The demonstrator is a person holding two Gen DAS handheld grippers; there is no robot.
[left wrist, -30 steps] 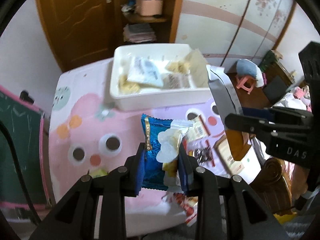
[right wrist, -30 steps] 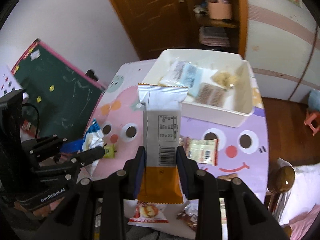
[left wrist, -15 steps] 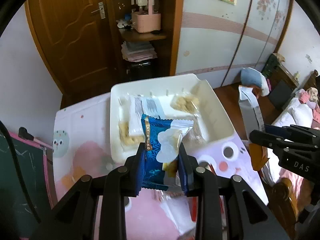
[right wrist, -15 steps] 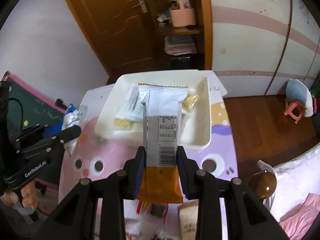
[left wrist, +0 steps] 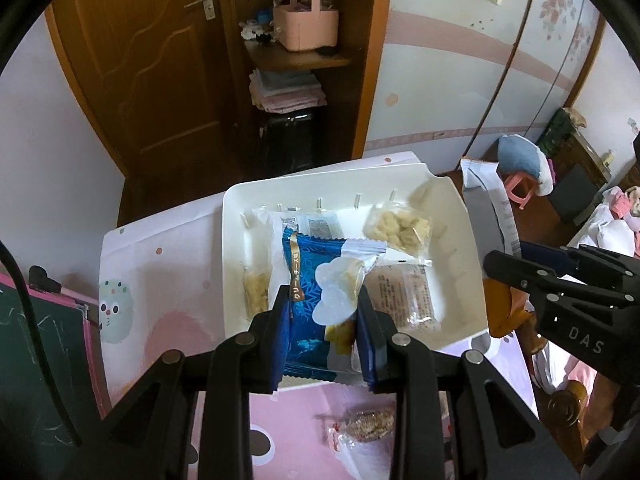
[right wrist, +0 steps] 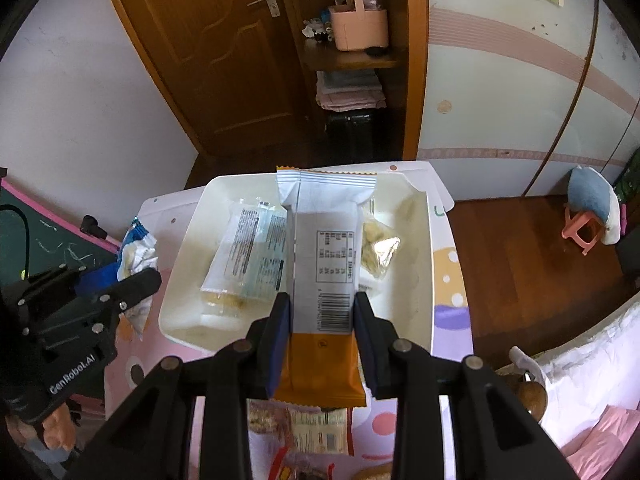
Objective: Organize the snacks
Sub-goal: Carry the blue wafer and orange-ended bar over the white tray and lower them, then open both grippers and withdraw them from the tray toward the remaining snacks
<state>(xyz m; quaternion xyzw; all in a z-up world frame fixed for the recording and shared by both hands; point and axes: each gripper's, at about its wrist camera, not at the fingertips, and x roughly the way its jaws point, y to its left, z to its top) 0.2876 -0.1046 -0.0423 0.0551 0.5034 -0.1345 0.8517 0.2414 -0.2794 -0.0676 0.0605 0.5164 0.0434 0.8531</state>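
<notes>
Above the white bin (left wrist: 460, 216) on the counter (left wrist: 160, 280), the left claw (left wrist: 324, 320) squeezed a blue snack bag (left wrist: 308, 280) and the right claw (right wrist: 322, 320) an orange-and-white bar (right wrist: 324, 248), so letting go early might drop them outside.

Both tongs, left (left wrist: 323, 322) and right (right wrist: 322, 322), point forward side by side, each clamped closed.
</notes>
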